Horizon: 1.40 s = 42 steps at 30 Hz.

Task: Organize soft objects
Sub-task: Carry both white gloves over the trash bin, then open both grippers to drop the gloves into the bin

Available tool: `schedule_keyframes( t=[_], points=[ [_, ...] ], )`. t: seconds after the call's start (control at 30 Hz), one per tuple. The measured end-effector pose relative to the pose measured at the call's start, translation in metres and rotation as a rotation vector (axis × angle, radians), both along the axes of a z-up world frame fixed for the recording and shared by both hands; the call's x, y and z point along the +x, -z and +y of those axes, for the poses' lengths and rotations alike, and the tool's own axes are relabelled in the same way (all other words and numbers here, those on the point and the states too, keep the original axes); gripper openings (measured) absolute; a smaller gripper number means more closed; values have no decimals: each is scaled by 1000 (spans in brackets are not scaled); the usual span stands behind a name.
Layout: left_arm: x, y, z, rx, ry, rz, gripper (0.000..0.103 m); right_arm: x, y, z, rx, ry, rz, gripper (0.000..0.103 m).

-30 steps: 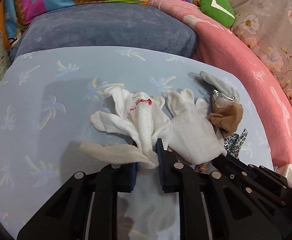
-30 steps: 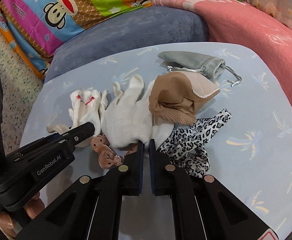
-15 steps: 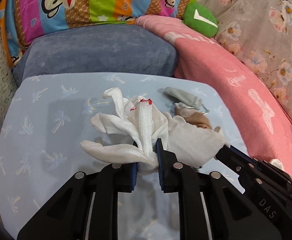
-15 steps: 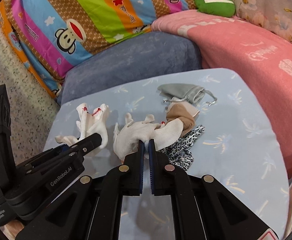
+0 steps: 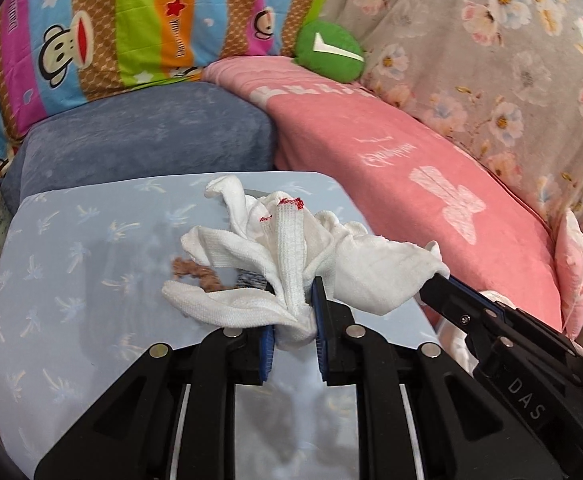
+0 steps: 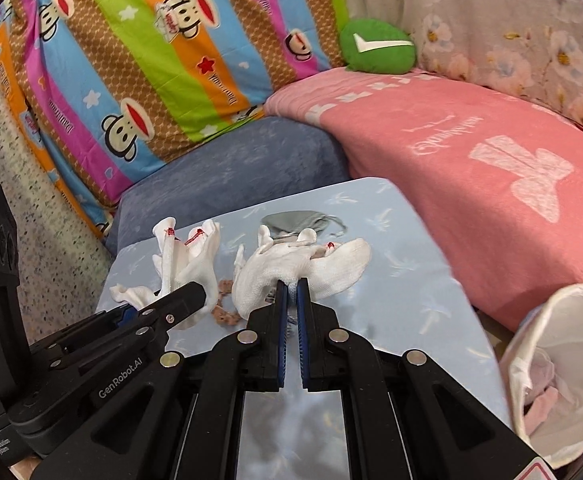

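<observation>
My left gripper (image 5: pixel 293 316) is shut on a white knit glove with red stitching (image 5: pixel 287 248), which hangs above the light blue palm-print table (image 5: pixel 71 280). To its right, my right gripper (image 5: pixel 431 284) holds a second white glove (image 5: pixel 371 276). In the right wrist view my right gripper (image 6: pixel 290 292) is shut on that second glove (image 6: pixel 303 268), also clear of the table (image 6: pixel 411 280). The left gripper (image 6: pixel 195 290) and its glove (image 6: pixel 187 256) show on the left there. A grey drawstring pouch (image 6: pixel 299 220) lies behind on the table.
A small brown item (image 5: pixel 195 272) lies on the table under the gloves. A white mesh bag (image 6: pixel 551 360) with pink things inside stands off the table's right edge. A blue-grey cushion (image 5: pixel 143 136), a pink blanket (image 5: pixel 411 168) and a striped monkey-print pillow (image 6: pixel 151 52) ring the back.
Both grippers have risen and pulled back, each lifting its white glove off the table. The tan stocking and leopard-print cloth have dropped out of sight behind the gloves.
</observation>
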State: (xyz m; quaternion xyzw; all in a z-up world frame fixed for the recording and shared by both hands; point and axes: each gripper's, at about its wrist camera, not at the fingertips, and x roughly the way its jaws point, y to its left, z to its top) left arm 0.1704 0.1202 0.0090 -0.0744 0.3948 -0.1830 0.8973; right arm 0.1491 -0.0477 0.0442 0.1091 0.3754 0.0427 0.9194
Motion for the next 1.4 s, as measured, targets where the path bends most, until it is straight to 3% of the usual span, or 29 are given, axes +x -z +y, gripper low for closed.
schedule_keyframes(
  t=[0.3, 0.8, 1.4],
  points=[
    [-28, -9, -71, 12, 128, -23, 16, -53, -3, -81, 5, 128, -14, 5],
    [-76, 0, -190, 60, 340, -19, 17, -128, 19, -204, 20, 327, 10, 5],
    [-101, 12, -271, 98, 472, 15, 22, -164, 38, -277, 55, 449, 29, 5]
  ],
)
